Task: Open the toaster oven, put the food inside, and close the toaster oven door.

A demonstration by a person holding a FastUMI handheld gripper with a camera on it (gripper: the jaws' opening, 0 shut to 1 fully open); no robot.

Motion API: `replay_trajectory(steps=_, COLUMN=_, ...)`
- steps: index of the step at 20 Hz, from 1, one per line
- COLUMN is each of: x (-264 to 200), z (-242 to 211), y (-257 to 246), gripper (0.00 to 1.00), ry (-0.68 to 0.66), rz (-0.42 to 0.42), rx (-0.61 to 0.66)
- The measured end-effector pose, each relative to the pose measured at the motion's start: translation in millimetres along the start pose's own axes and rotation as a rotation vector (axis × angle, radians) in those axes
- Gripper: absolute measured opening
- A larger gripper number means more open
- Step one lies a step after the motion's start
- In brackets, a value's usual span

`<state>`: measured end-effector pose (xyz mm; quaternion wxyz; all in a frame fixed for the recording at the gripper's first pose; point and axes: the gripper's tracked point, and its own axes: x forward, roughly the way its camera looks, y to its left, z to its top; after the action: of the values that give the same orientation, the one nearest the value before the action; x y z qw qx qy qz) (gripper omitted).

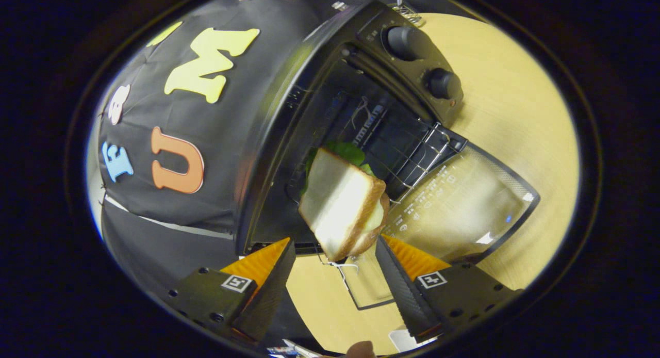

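Claw (334, 255) spread behind sandwich (343, 203) inside open toaster oven (330, 120).

Print on toaster oven door (459, 203) illegible.

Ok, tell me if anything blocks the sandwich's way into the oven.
Nothing visible does. The sandwich sits just ahead of the open tongs, at the toaster oven mouth; the door is down, the wire rack bare.
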<state>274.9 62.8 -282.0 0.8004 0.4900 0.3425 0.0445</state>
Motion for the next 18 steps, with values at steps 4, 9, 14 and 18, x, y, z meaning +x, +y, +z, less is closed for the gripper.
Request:
replay_trajectory(steps=4, x=-27.1, z=-3.3, y=-0.1, gripper=1.00, ry=-0.002, rz=-0.040, rx=-0.091)
replay_trajectory(steps=9, x=-63.1, z=-21.0, y=-8.4, gripper=1.00, ry=0.051, rz=-0.083, rx=-0.230)
replay_trajectory(steps=14, x=-110.7, z=-28.1, y=-22.3, gripper=1.00, ry=0.017, rz=-0.153, rx=-0.441)
replay_trajectory(steps=18, x=-140.1, z=-37.8, y=-44.1, gripper=1.00, ry=0.007, rz=-0.221, rx=-0.572)
